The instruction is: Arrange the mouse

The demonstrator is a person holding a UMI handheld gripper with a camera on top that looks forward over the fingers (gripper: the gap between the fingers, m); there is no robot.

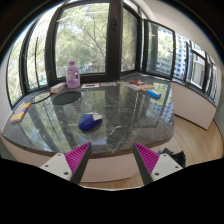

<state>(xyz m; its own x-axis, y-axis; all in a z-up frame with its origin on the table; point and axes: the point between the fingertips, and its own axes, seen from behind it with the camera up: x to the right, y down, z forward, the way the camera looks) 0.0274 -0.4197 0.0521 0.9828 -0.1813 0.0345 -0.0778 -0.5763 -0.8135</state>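
A blue and white mouse (90, 122) lies on the dark marble table (120, 110), near its front edge. My gripper (113, 160) hangs in front of the table, short of the mouse, with the mouse beyond and slightly left of the gap. Its fingers (76, 157) with magenta pads stand wide apart and hold nothing; only the table's edge and the floor show between them.
On the table stand a pink bottle (73, 73) at the back left, a yellow thing (20, 114) at the left edge, a pale flat item (58, 88) and a blue and orange object (152, 92) at the right. Large windows ring the room.
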